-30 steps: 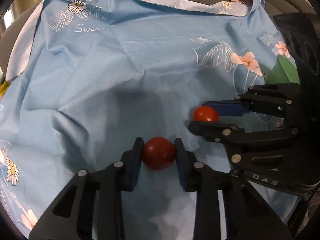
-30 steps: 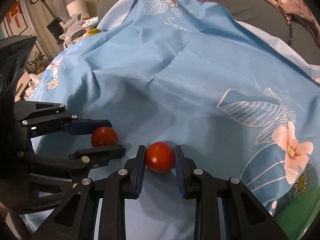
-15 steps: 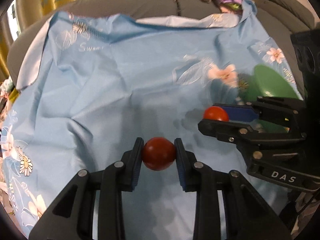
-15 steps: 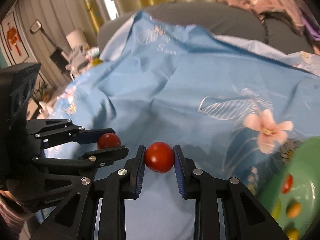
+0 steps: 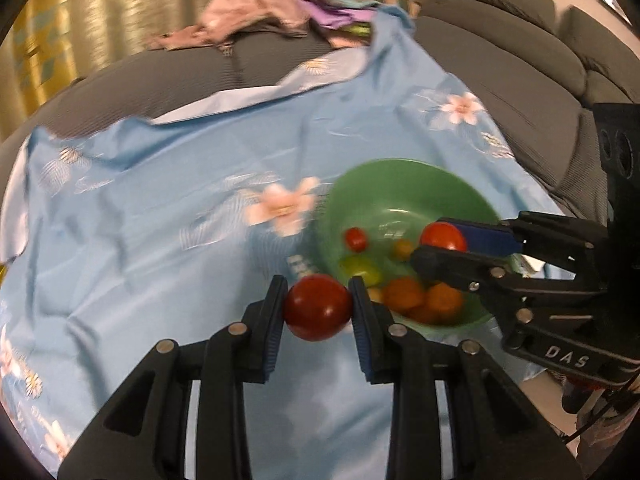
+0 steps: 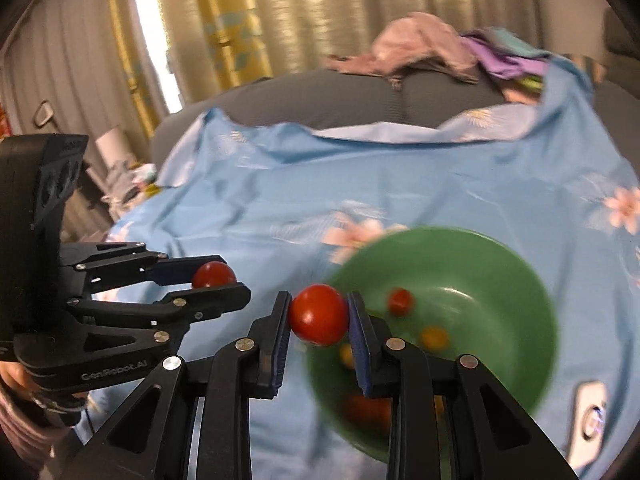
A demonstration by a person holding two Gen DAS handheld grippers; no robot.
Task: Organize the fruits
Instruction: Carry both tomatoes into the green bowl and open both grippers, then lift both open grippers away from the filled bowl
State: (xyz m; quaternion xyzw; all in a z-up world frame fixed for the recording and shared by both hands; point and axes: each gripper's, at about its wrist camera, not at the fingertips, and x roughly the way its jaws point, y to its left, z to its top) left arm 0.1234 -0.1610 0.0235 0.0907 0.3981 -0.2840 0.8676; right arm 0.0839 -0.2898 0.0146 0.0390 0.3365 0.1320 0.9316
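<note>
Tomatoes, two of them, are each pinched in a tool above a blue floral cloth (image 5: 160,240) spread over a grey sofa (image 5: 500,80). The left tool (image 5: 318,308) is clenched on a red tomato (image 5: 318,307), which sits squarely between the blue pads at the very tips of its fingers, raised off the cloth and just beside the near left rim of a green bowl (image 5: 400,184). The right tool (image 6: 319,316) grips a second red tomato (image 6: 319,314) in the same way, at its fingertips; in the right wrist view this tomato hangs at the bowl's (image 6: 500,264) left rim, and in the left wrist view it (image 5: 444,237) appears over the bowl's inside. From the right wrist camera the left tool (image 6: 212,280) reaches in from the left edge with its tomato (image 6: 213,275) held over bare cloth, near the right tool but apart from it. The bowl rests on the cloth towards its right side and holds a small red fruit (image 5: 356,239), some yellow-green pieces (image 5: 360,268) and orange fruits (image 5: 424,300); motion blur hides their finer detail. Crumpled pink and purple clothes (image 5: 260,12) lie on the sofa beyond the cloth's far edge.
</note>
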